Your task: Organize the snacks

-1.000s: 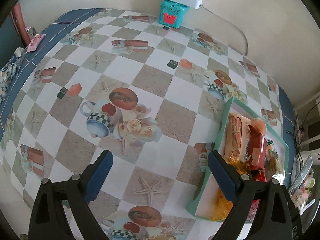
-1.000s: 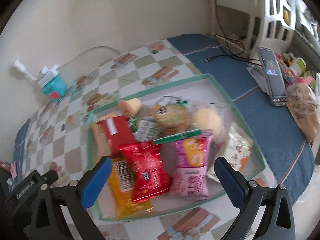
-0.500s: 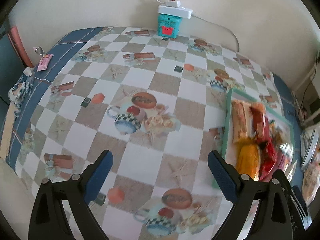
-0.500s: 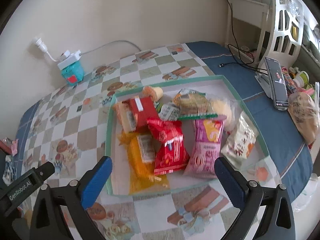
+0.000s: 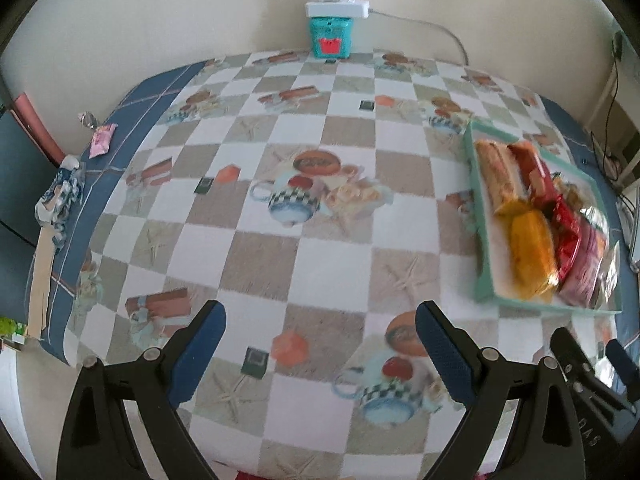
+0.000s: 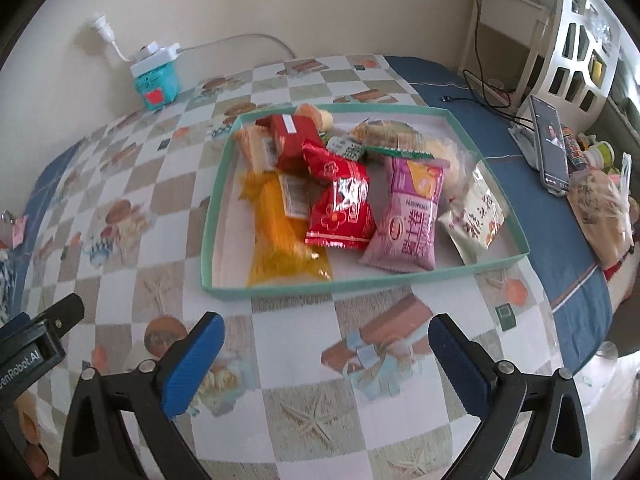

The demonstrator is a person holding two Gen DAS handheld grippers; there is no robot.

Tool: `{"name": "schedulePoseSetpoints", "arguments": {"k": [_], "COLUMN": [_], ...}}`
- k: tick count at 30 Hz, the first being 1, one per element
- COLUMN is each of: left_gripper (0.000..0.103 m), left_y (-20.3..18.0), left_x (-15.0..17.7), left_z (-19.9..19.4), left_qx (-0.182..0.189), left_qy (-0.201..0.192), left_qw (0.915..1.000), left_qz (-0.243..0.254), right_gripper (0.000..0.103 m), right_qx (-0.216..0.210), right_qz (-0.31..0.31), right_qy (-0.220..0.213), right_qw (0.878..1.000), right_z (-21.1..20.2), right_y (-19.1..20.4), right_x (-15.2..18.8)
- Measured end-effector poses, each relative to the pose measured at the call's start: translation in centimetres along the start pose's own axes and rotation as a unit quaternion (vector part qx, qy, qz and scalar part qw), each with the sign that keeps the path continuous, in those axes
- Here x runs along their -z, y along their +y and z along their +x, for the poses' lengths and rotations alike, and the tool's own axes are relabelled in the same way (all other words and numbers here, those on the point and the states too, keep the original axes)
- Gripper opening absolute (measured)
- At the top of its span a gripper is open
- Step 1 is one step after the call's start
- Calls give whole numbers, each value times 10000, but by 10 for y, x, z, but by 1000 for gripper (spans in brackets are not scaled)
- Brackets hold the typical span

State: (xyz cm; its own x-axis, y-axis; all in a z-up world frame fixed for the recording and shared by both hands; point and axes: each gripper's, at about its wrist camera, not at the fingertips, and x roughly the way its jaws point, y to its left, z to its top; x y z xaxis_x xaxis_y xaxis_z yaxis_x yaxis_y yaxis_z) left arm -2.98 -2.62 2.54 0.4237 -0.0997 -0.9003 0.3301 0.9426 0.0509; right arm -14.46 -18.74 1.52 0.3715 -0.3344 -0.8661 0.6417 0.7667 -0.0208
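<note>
Farther now: one tray [image 6: 496, 168], two grippers [image 6: 326, 352]

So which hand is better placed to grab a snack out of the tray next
Right. The right gripper faces the tray head-on, jaws open and empty. The left gripper hangs over bare tablecloth, tray far to its right.

Cream wall [image 5: 160, 20] behind a checked tablecloth [image 5: 320, 248]; white shelf [image 6: 576, 40] beside.
</note>
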Motion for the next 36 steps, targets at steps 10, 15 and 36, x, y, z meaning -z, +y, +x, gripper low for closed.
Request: {"name": "schedulePoseSetpoints", "arguments": {"k": [10, 15, 36], "left_gripper": [96, 96, 96], "left_y": [1, 2, 10], "left_x": [11, 10, 2], "left_z": [-6, -5, 8], "left_qx": [0, 21, 48], "left_qy": [-5, 17, 135], "left_qw": [9999, 9999, 9999], "left_qz": [150, 125, 72], "right_gripper": [103, 103, 103], "right_qx": [86, 102, 296], "right_qz": [-96, -90, -285], "right_qy": [-213, -184, 40], "right_qw": [9997, 9997, 9991], "right_z": [-12, -11, 9], "right_y": [6, 7, 17], "right_x": [2, 2, 1]}}
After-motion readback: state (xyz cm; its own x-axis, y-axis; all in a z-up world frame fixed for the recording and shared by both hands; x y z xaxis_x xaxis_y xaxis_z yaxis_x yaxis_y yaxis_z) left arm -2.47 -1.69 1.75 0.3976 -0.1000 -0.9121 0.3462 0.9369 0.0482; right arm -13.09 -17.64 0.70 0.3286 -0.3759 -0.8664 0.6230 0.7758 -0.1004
